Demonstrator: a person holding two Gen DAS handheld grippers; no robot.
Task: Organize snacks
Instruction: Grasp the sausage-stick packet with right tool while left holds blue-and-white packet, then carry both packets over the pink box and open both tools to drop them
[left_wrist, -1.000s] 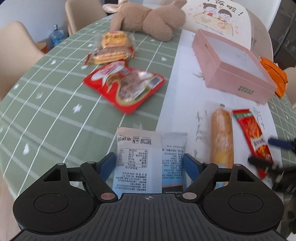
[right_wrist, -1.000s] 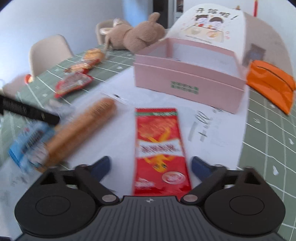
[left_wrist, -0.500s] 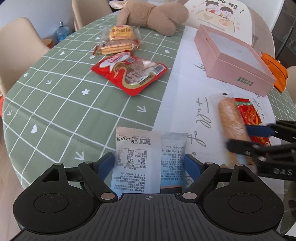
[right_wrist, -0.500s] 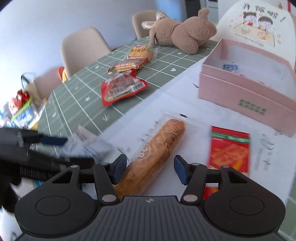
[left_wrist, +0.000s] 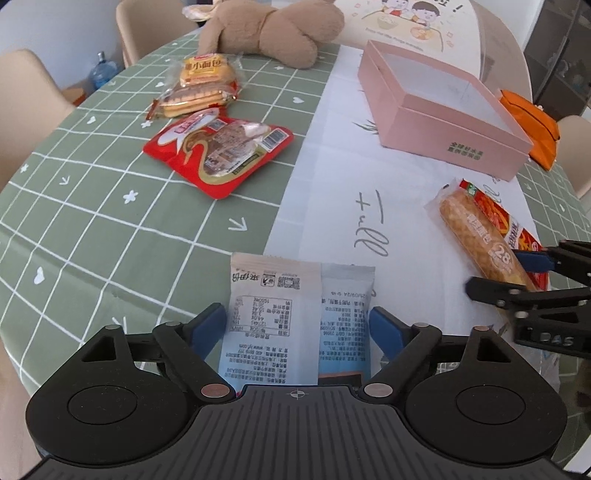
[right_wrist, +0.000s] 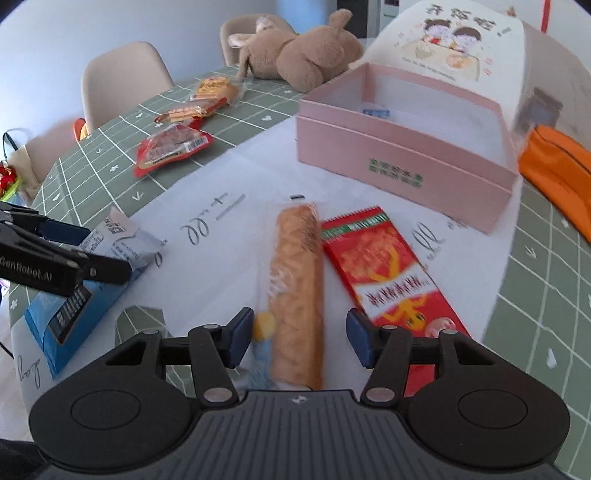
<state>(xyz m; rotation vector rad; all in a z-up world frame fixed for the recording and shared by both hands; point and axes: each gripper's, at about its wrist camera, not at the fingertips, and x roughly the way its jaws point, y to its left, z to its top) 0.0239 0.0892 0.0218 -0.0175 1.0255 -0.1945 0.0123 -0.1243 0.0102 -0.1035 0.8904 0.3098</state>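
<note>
Green-checked desk (left_wrist: 92, 229), pink box (right_wrist: 402, 162) ahead: my right tool (right_wrist: 295, 339) sits half-closed around the bread stick (right_wrist: 295, 295), pads not touching. Left tool (left_wrist: 295, 328) opening wide, white packets (left_wrist: 299, 317) loose between; I'd grip the bread mid-length

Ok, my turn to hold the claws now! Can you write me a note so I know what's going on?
Left claw: jaws opening, two pale packets between them.
Right claw: around the wrapped bread stick; can't tell if it is pinching.
Red packet lies beside the bread stick. Red bag and biscuit packs sit on the green cloth.
Done: pink box shows only one small blue item.
Left: nearly every snack probably goes into the box.
</note>
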